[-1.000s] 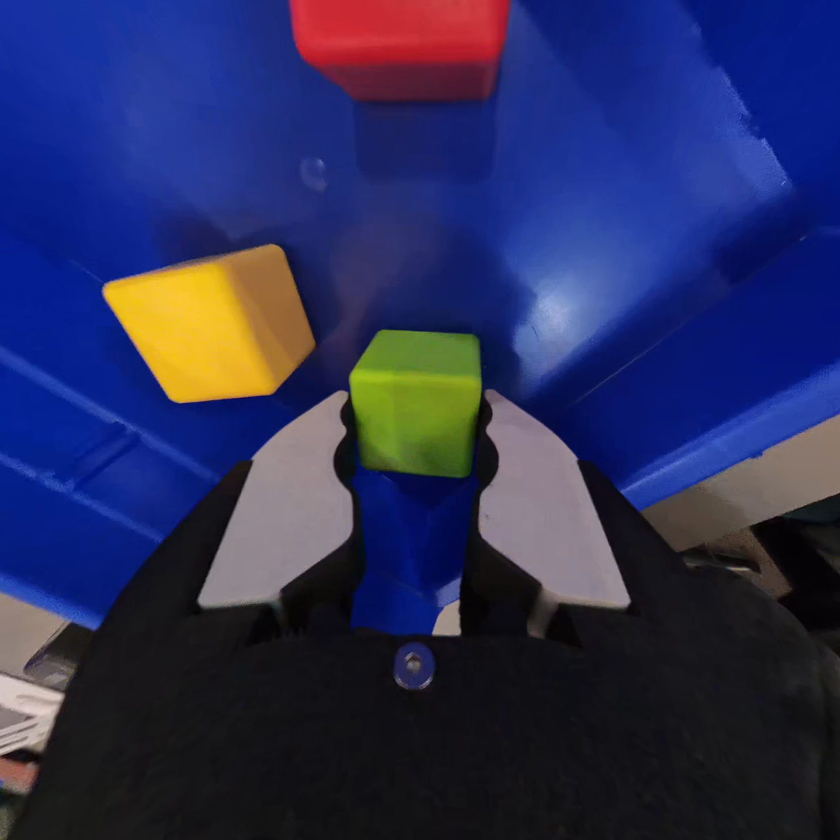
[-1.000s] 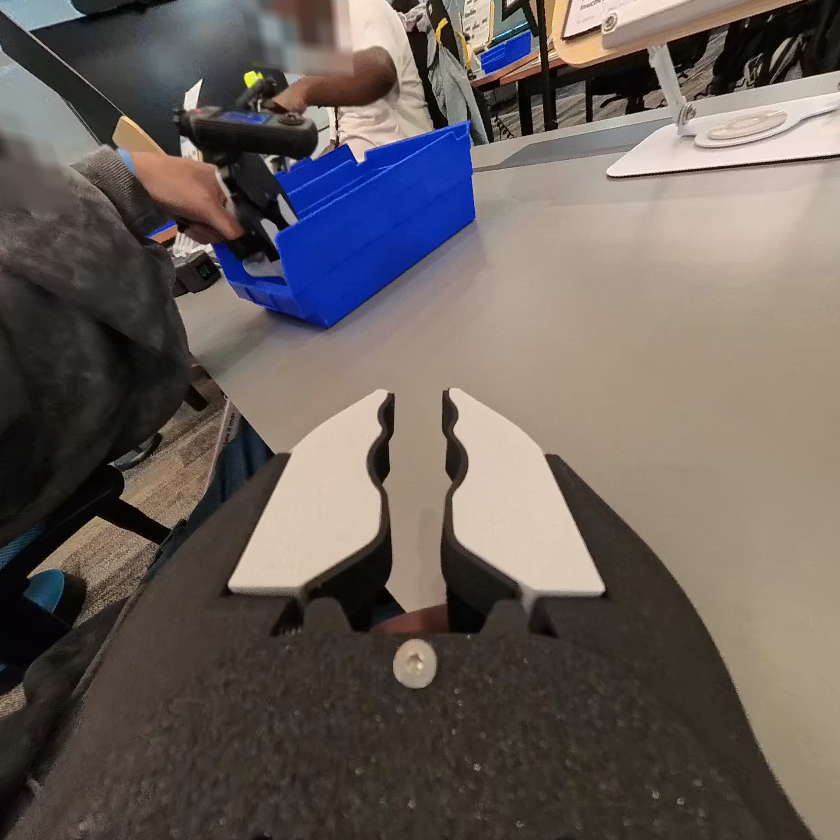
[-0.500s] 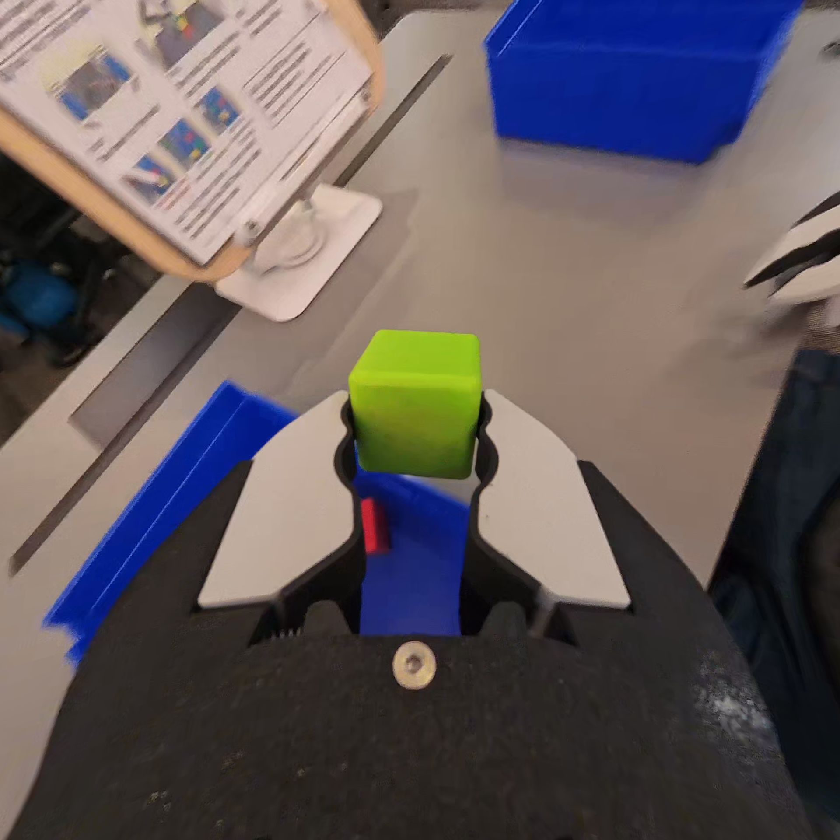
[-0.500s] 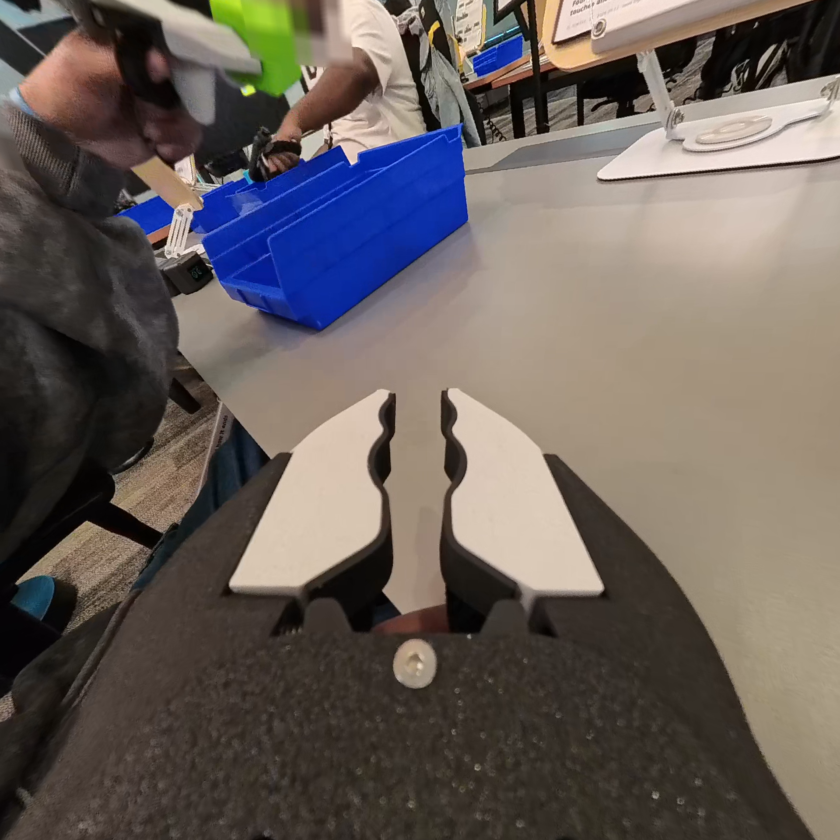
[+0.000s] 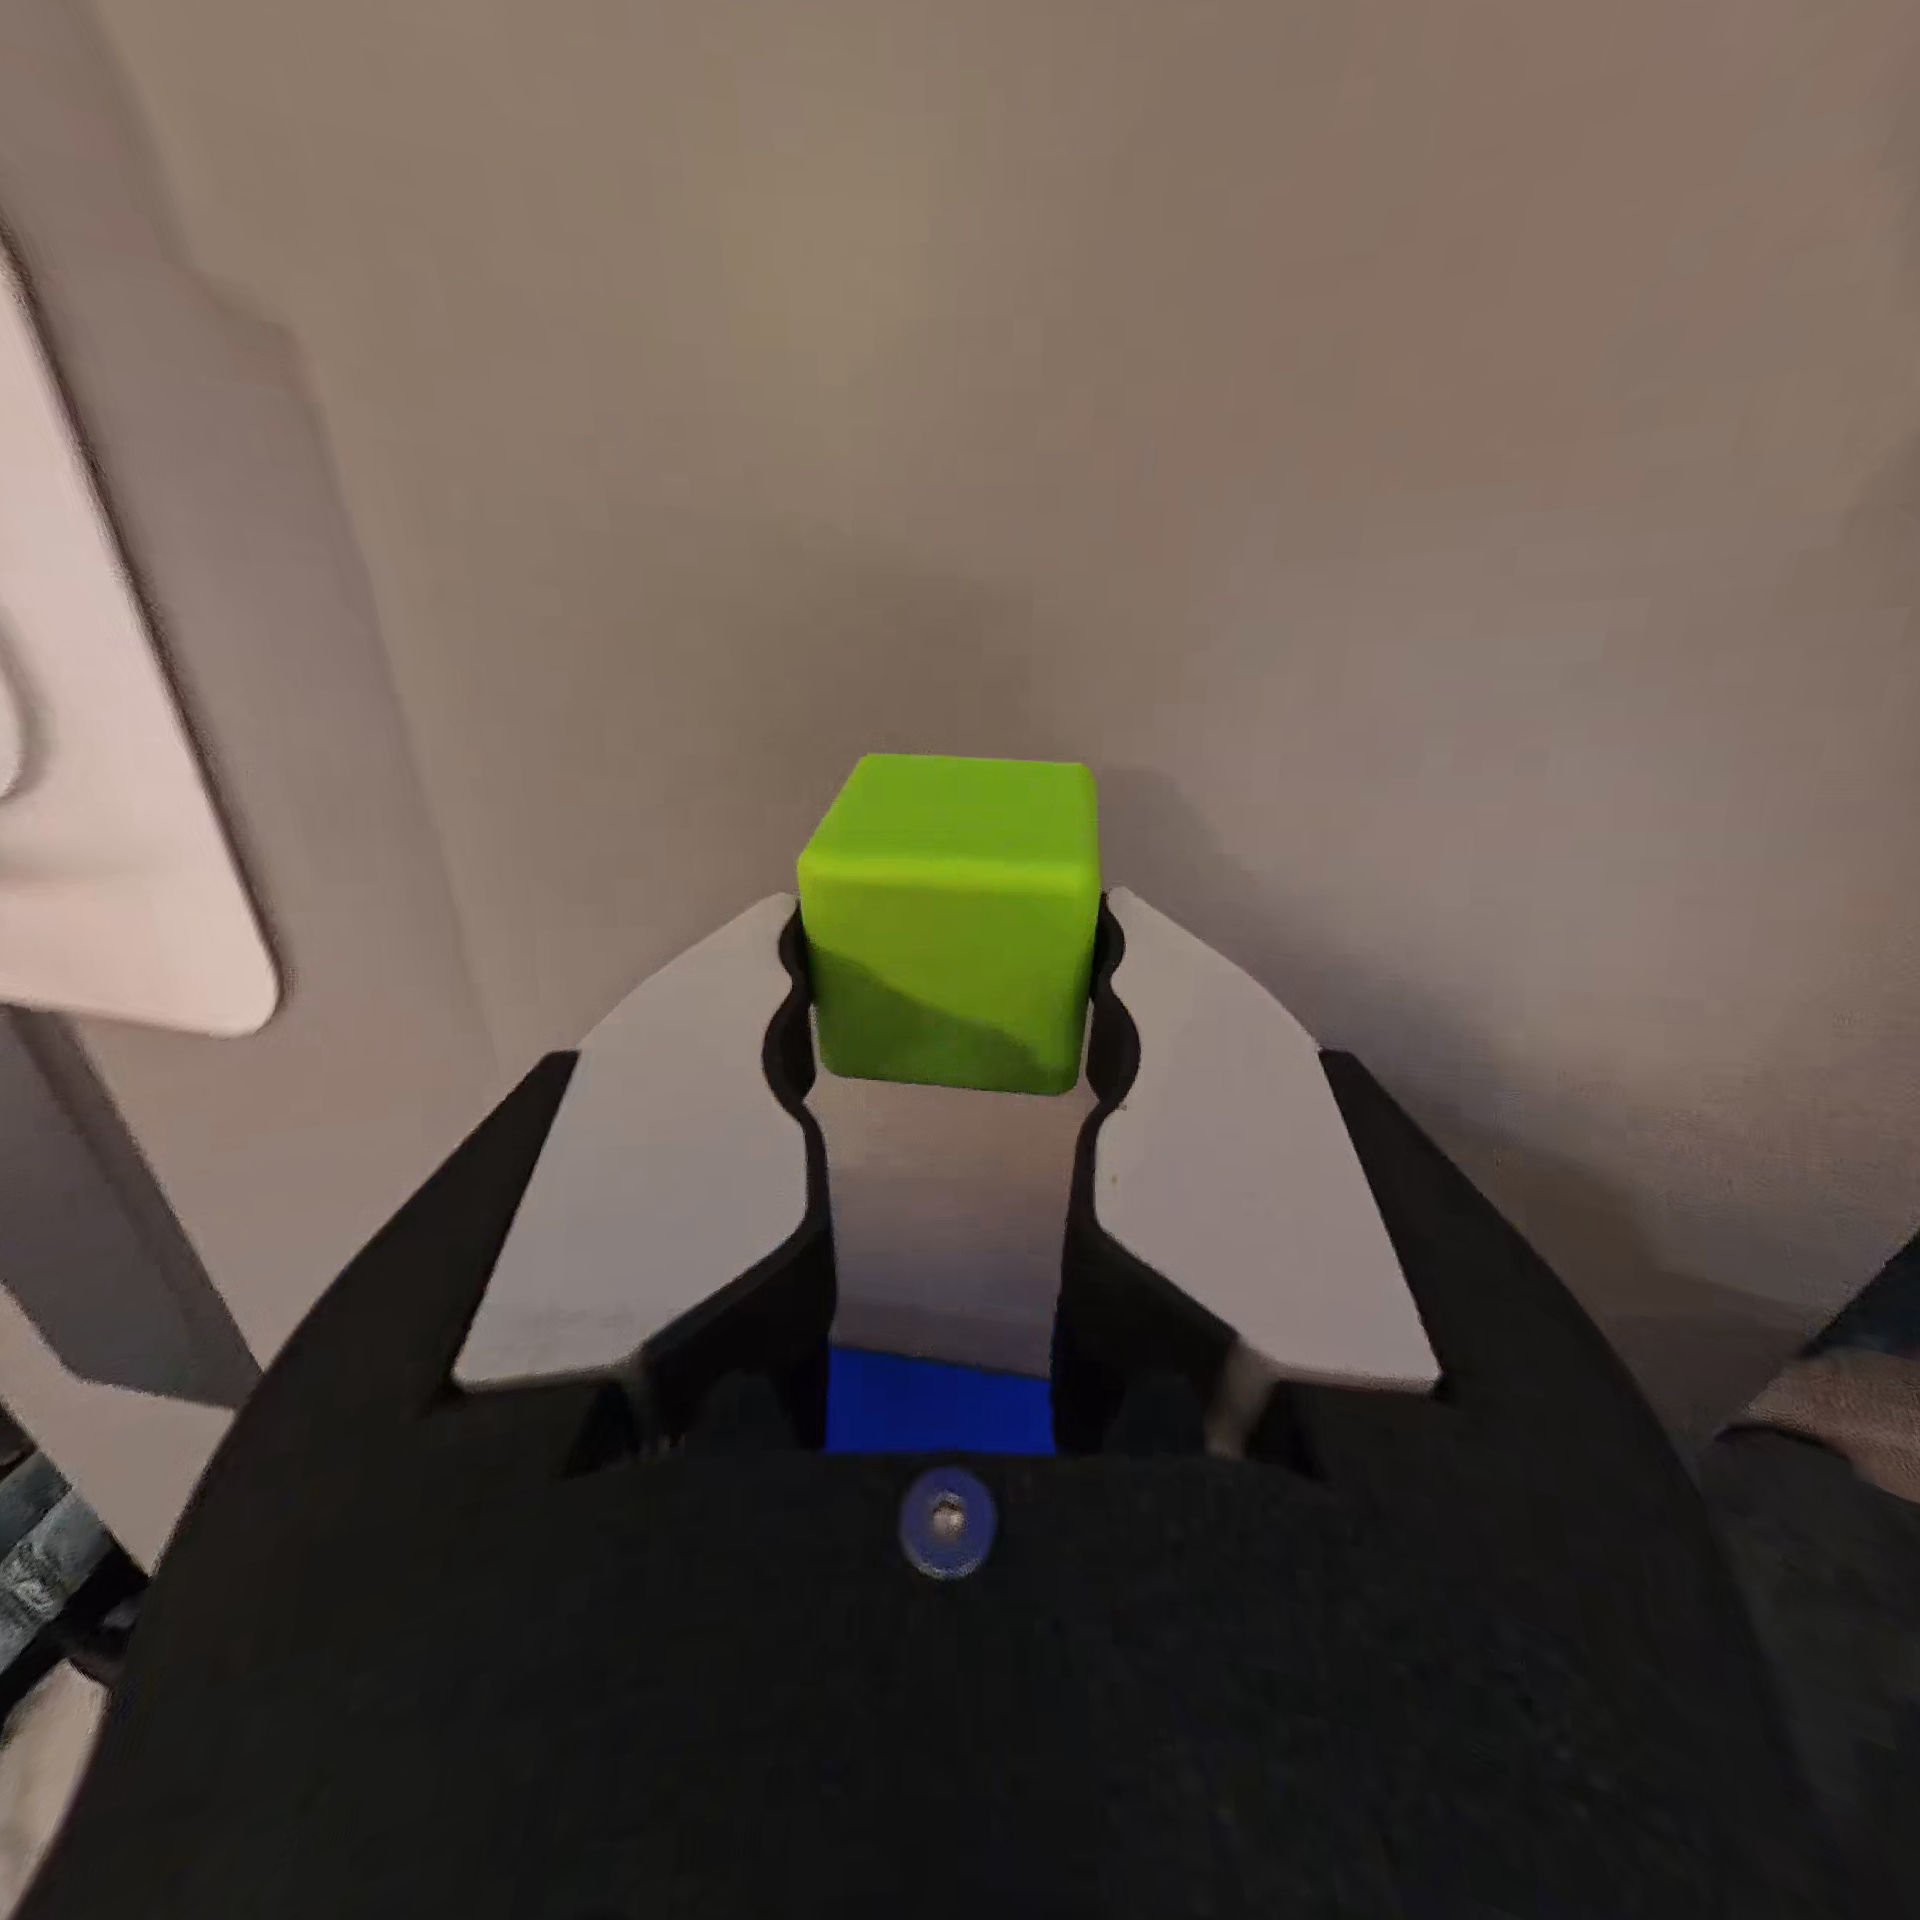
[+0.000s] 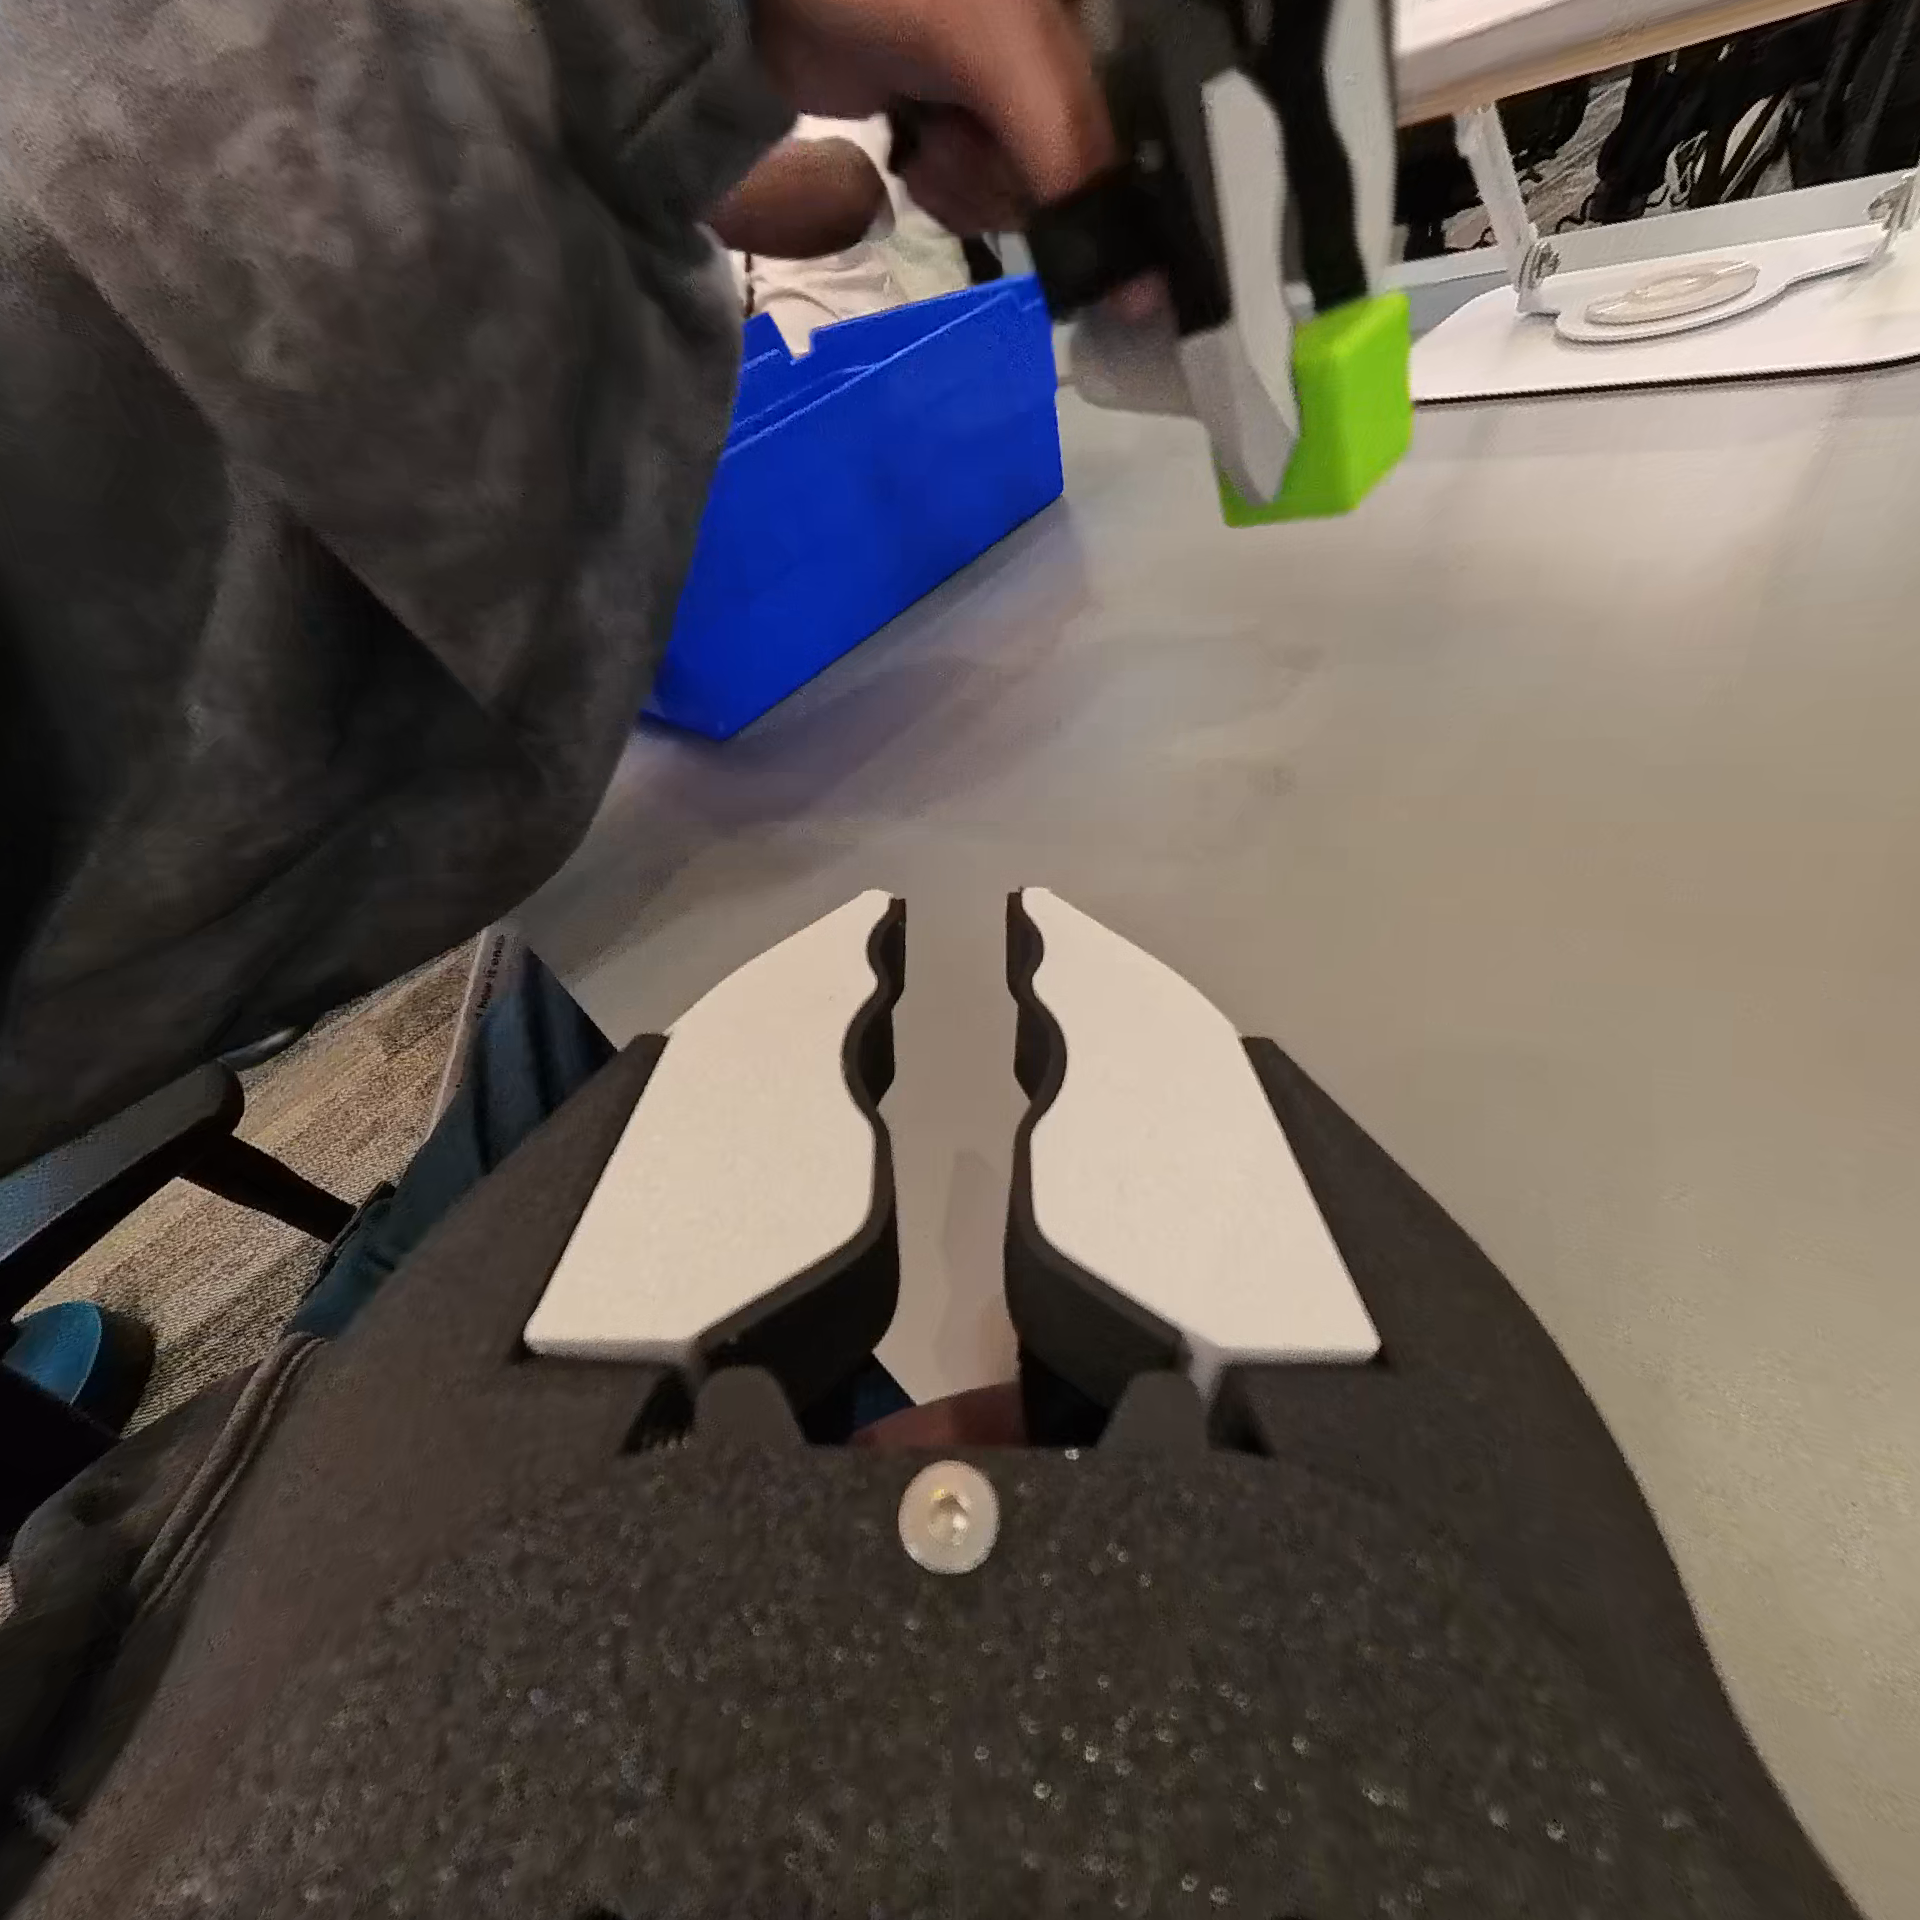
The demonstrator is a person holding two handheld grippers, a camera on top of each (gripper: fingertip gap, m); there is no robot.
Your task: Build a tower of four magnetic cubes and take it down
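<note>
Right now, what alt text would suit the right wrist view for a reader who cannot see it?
The left hand-held gripper holds a green cube just above a grey table, near a blue bin. In the foreground, the right hand-held gripper sits empty, its fingers slightly apart. A grey sleeve fills the left side.

The left gripper (image 5: 948, 940) is carrying the green cube (image 5: 951, 925) out of the blue bin (image 6: 862, 488), lowering it over the grey table (image 6: 1455, 831)

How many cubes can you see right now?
1. The green cube is held in the left gripper above the table. More cubes may be hidden inside the blue bin.
</note>
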